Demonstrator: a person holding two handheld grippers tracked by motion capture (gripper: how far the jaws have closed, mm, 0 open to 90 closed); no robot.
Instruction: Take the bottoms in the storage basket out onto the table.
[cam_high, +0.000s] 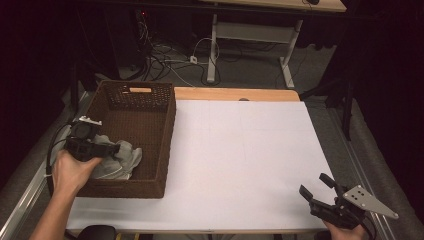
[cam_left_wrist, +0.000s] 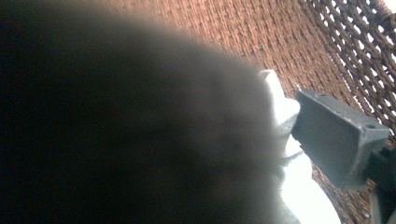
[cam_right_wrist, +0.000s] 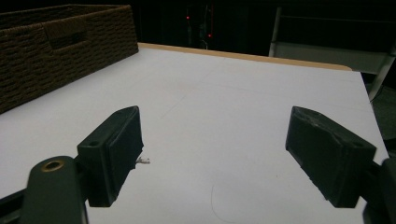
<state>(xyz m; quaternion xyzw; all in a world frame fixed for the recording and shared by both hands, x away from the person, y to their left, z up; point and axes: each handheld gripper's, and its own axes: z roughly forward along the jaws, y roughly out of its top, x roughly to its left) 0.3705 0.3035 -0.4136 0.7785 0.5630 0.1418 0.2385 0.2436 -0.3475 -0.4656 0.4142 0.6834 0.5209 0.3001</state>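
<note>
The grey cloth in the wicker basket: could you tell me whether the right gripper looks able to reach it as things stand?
Probably not without moving across. The right gripper sits at the table's near right corner, jaws open over bare white surface, while the grey cloth lies inside the basket at the far left, behind its wall, where the left gripper already is.

Basket (cam_high: 150, 125): brown woven wicker, rough and matt, open lattice weave near the rim, tighter weave on walls and floor. Cloth (cam_high: 122, 157) inside it: soft pale grey fabric, matt, crumpled in folds; in the left gripper view it was blurred. Counter (cam_high: 240, 150): covered with a white, smooth, matt sheet that looked like paper; a light wood edge showed at the far side. Left gripper (cam_high: 107, 149) and right gripper (cam_high: 314, 186): black matt plastic, jaws with flat, dull pads. Plate (cam_high: 370, 201) on the right gripper: grey, smooth, looked like metal.
</note>
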